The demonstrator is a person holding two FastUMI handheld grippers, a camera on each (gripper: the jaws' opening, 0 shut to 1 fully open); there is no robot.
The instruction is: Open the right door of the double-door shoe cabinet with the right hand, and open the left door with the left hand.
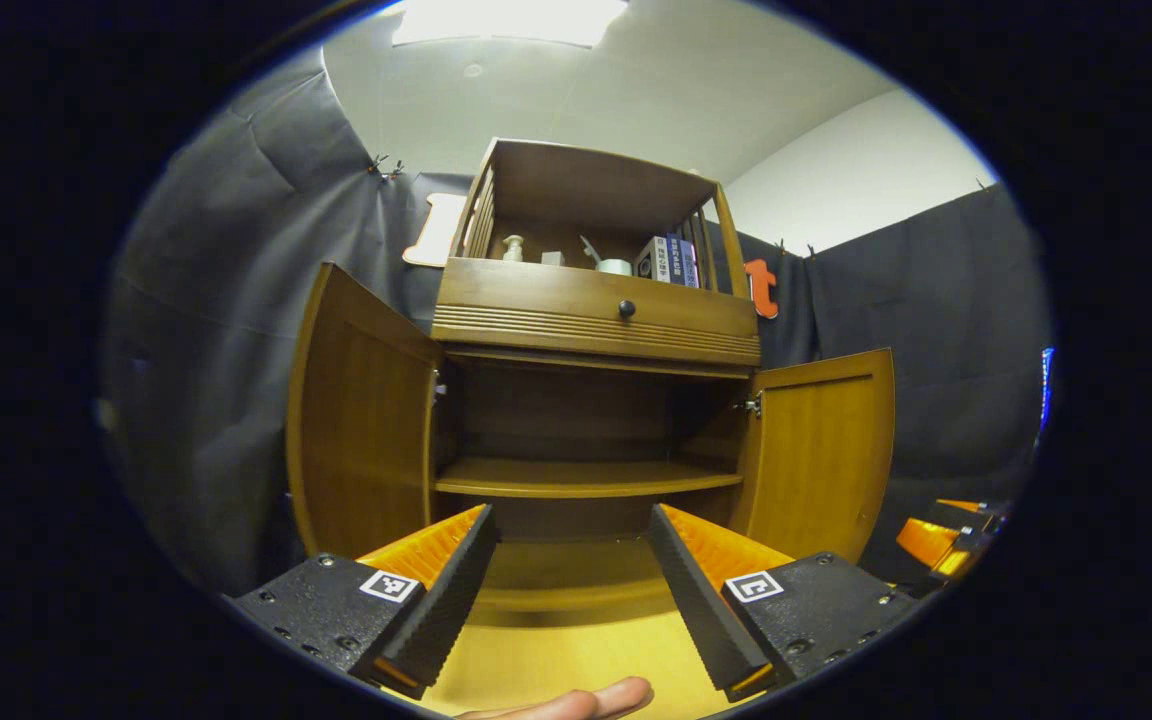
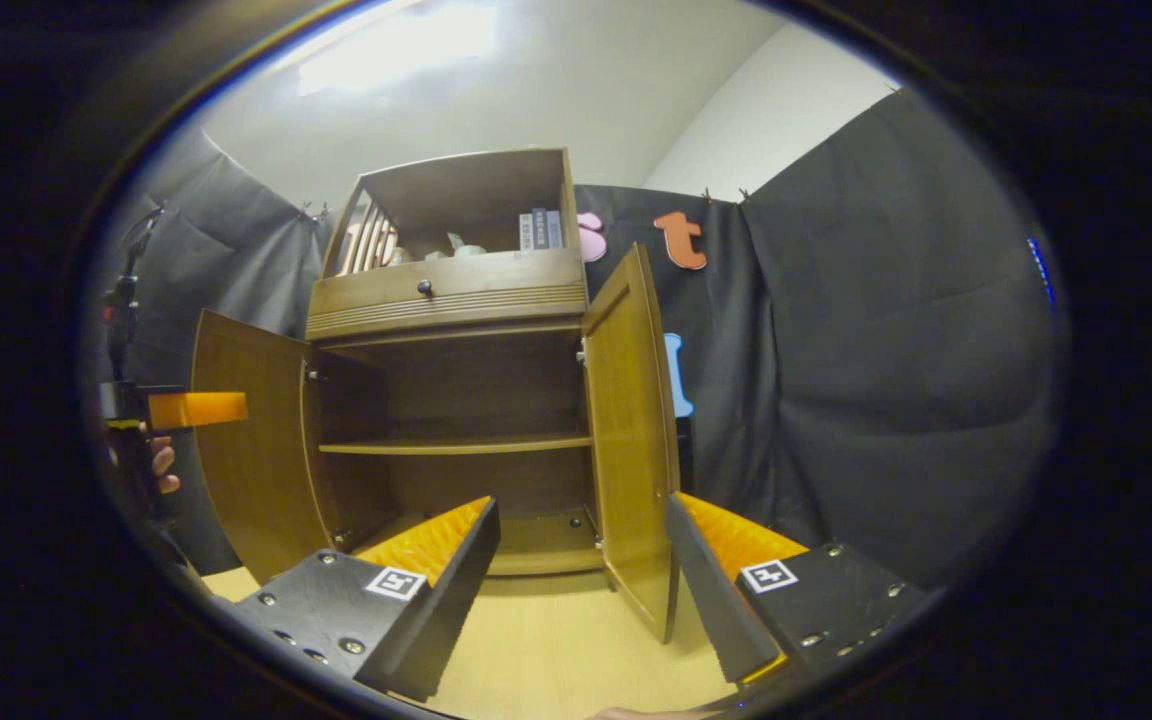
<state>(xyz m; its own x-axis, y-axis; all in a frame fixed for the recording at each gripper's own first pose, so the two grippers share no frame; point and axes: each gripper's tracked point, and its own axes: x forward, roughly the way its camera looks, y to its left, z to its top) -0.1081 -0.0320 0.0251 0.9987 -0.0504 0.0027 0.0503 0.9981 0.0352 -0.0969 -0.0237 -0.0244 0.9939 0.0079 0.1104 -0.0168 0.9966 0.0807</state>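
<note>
In front of both grippers the shoe cabinet (image 1: 591, 400) is seen with left door (image 1: 361, 420) and right door (image 1: 821, 450) swung wide; task judged done; a straight, slow retreat is advised so neither door gets clipped. Left gripper (image 1: 571, 575) and right gripper (image 2: 581, 570) jaws are spread, nothing held; right door's edge sits between right jaws, farther off, apparently untouched.

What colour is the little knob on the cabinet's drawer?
The knob is black, clearest in the left gripper view.

Both doors, left door (image 1: 361, 430) and right door (image 1: 821, 455), stand swung open before the spread-fingered left hand-held gripper (image 1: 571, 585).
</note>
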